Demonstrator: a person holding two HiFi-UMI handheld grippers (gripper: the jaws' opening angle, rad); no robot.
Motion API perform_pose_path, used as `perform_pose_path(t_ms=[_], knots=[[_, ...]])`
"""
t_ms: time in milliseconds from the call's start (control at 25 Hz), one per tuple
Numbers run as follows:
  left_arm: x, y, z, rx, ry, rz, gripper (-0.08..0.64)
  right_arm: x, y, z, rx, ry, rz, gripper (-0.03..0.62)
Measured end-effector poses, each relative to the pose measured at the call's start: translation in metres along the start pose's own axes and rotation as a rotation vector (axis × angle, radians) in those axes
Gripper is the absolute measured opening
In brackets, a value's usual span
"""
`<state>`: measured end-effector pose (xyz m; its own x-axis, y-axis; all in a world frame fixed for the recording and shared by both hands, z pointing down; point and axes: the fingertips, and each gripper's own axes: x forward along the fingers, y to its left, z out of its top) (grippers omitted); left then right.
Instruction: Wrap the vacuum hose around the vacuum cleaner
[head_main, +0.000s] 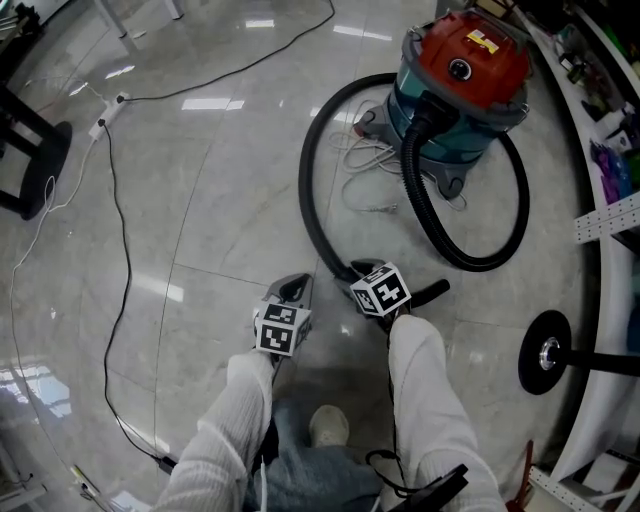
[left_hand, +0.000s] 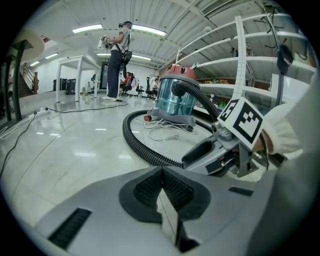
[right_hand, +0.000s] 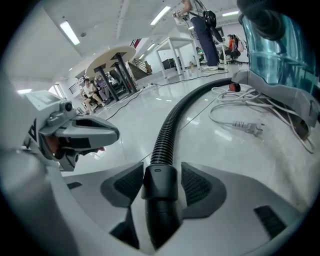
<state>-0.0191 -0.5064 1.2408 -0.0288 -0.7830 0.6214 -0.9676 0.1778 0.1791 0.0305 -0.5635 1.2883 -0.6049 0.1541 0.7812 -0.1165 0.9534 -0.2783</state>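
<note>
The vacuum cleaner (head_main: 462, 85), red lid on a teal drum, stands on the shiny floor at the upper right. Its black ribbed hose (head_main: 312, 205) leaves the front port, loops round the right side and behind the drum, then curves down the left to my right gripper (head_main: 358, 270). That gripper (right_hand: 159, 182) is shut on the hose's smooth end cuff (right_hand: 159, 200). My left gripper (head_main: 297, 286) is just left of it, low over the floor, with its jaws (left_hand: 161, 185) shut on nothing. The hose (left_hand: 145, 150) and vacuum (left_hand: 175, 95) lie ahead of it.
The vacuum's white power cord (head_main: 365, 165) lies loose by its base. A thin black cable (head_main: 112, 220) and power strip (head_main: 108, 115) run along the left. A black stand base (head_main: 548, 350) and white shelving (head_main: 612, 215) are at the right. A person (left_hand: 116, 60) stands far off.
</note>
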Motion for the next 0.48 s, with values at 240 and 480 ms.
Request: perform_pose_path(t_ms=[240,480], knots=[[-0.010,-0.003,0.012,0.007,-0.019,-0.010,0.002,-0.032,-0.001,0.013,0.064,-0.090,-0.026,0.233],[-0.087,0.010,0.071,-0.032,-0.045,0.017,0.002,-0.134,0.037,0.041,0.243,-0.188,-0.051,0.233]])
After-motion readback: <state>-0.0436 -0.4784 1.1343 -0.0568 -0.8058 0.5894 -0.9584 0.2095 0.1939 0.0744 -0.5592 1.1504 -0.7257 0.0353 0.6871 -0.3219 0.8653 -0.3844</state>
